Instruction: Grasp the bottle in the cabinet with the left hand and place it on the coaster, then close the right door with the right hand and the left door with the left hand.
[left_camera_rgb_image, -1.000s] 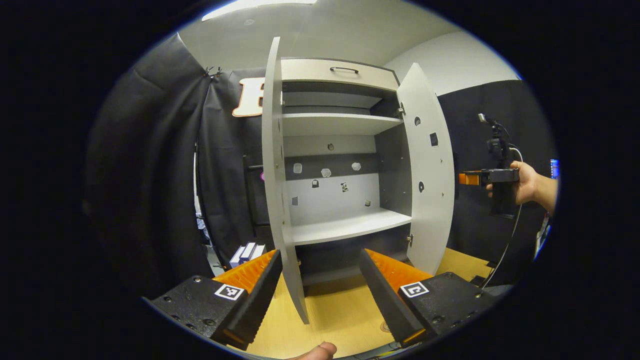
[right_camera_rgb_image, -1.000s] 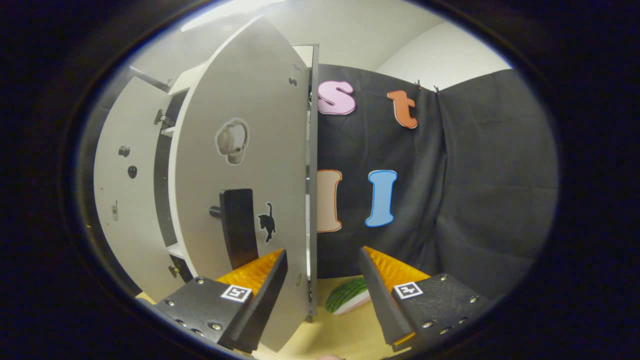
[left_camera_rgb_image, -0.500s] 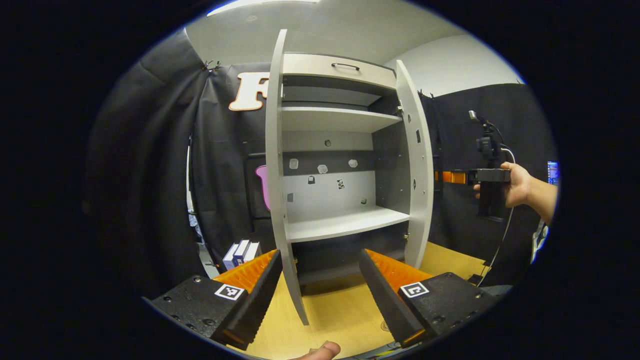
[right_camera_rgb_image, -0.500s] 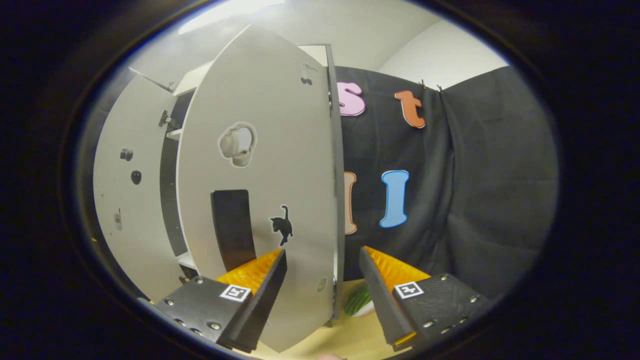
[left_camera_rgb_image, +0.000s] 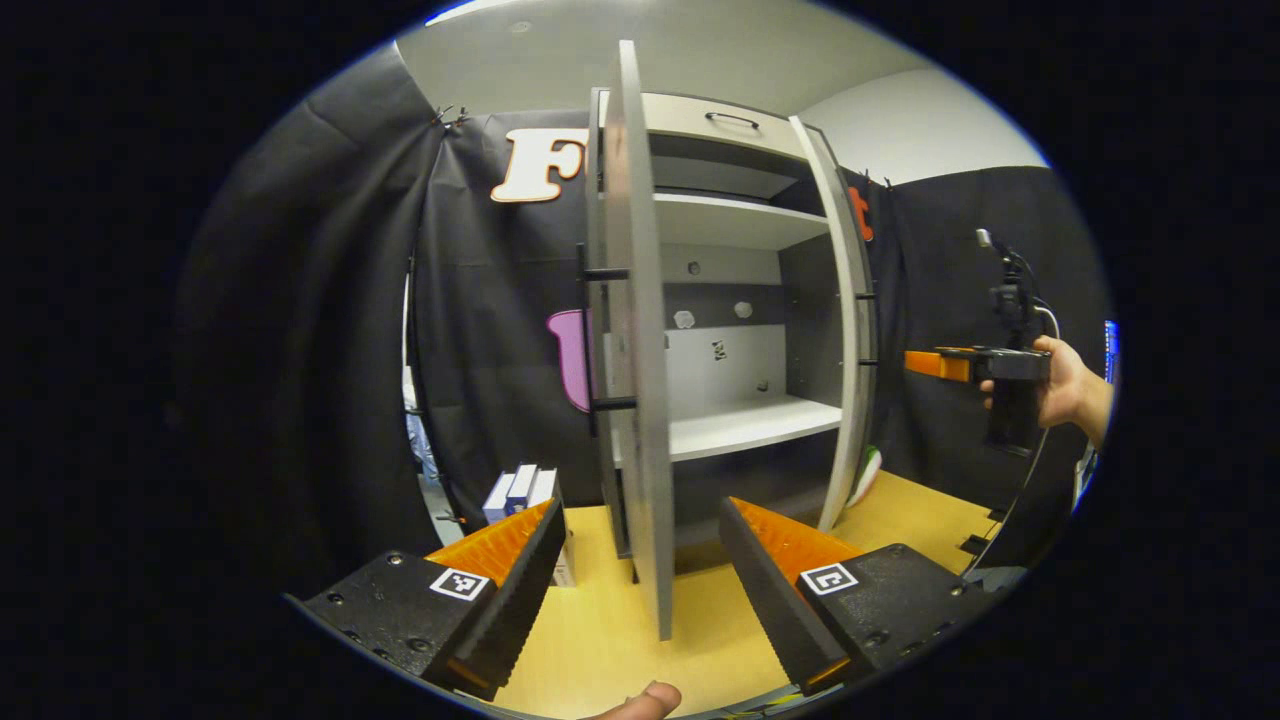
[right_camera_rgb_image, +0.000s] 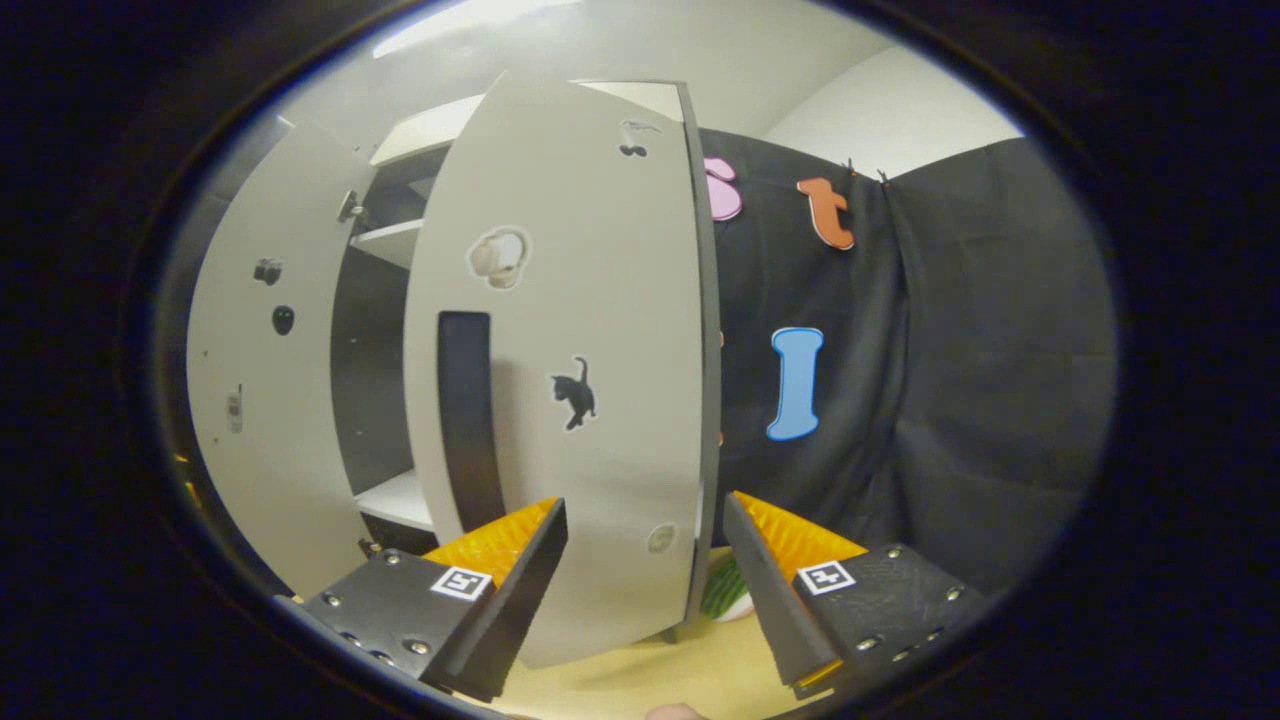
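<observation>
Boxes (left_camera_rgb_image: 522, 492); watermelon slice (right_camera_rgb_image: 725, 592)

Tall grey two-door cabinet (left_camera_rgb_image: 735, 330) standing on the pale wooden tabletop (left_camera_rgb_image: 610, 630), backed by the black cloth wall. Left door (left_camera_rgb_image: 640, 350) swung out edge-on, projecting forward between the left gripper (left_camera_rgb_image: 640, 590) fingers, its black bar handle (left_camera_rgb_image: 592, 340) on the outer side. Right door (left_camera_rgb_image: 850, 330) ajar at the cabinet's right; its front face (right_camera_rgb_image: 575, 370) lies before the right gripper (right_camera_rgb_image: 645, 590). Lower shelf (left_camera_rgb_image: 750, 425) and upper shelf (left_camera_rgb_image: 730, 220) inside; drawer (left_camera_rgb_image: 715, 120) on top. Small white-and-blue boxes (left_camera_rgb_image: 522, 490) on the table, left of the cabinet. Green-striped rounded object (right_camera_rgb_image: 728, 592) behind the right door's lower edge.
</observation>
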